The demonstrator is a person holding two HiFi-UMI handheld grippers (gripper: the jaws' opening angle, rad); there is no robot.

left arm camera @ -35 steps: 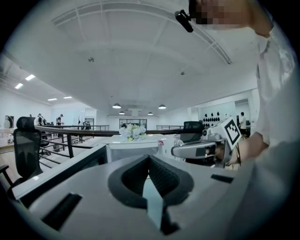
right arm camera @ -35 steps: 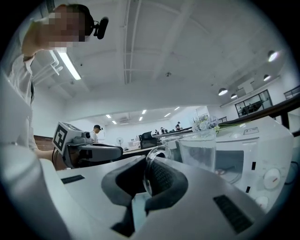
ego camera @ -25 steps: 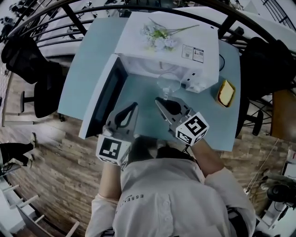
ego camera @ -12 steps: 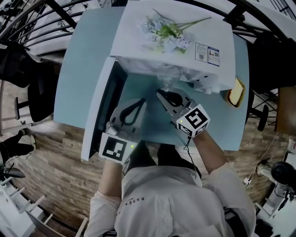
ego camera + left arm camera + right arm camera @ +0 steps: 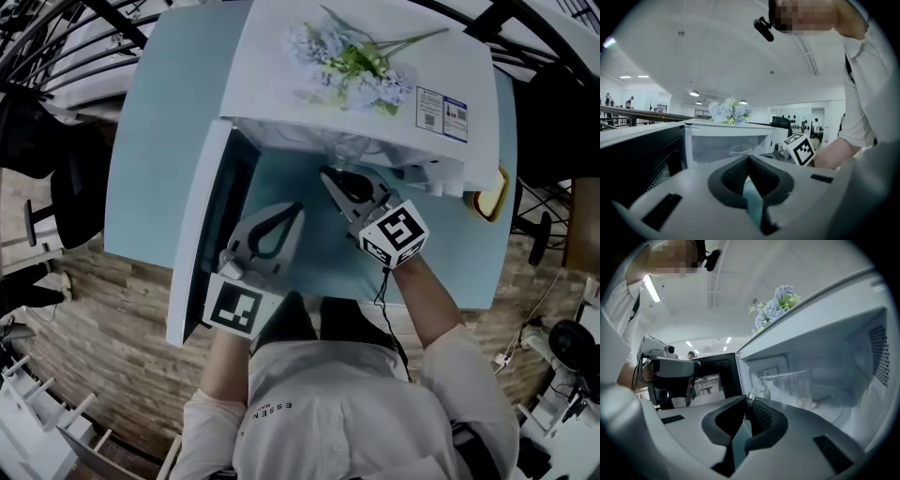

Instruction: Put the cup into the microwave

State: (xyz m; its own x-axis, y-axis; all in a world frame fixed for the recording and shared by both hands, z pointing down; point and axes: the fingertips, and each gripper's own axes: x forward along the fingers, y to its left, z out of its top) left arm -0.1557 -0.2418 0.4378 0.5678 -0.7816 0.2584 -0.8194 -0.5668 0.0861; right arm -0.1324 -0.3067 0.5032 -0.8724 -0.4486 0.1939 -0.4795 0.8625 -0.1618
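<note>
A white microwave (image 5: 356, 103) stands on the pale blue table (image 5: 169, 103) with its door (image 5: 202, 234) swung open to the left. The clear glass cup (image 5: 790, 383) is inside the cavity, just past the opening. My right gripper (image 5: 749, 401) is shut on the cup's handle (image 5: 758, 391) and reaches into the opening (image 5: 330, 176). In the head view the cup (image 5: 342, 150) is mostly hidden under the microwave's top. My left gripper (image 5: 298, 208) hovers beside the open door, shut with nothing in it. From the left gripper view the cup (image 5: 739, 151) shows inside the cavity.
A bunch of pale flowers (image 5: 352, 70) lies on top of the microwave. A yellow object (image 5: 487, 202) sits on the table to the microwave's right. Black chairs (image 5: 66, 178) and railings surround the table.
Both grippers have moved forward and lower toward the microwave. The cup has gone from in front of the opening to inside the cavity, still held by the right gripper.
</note>
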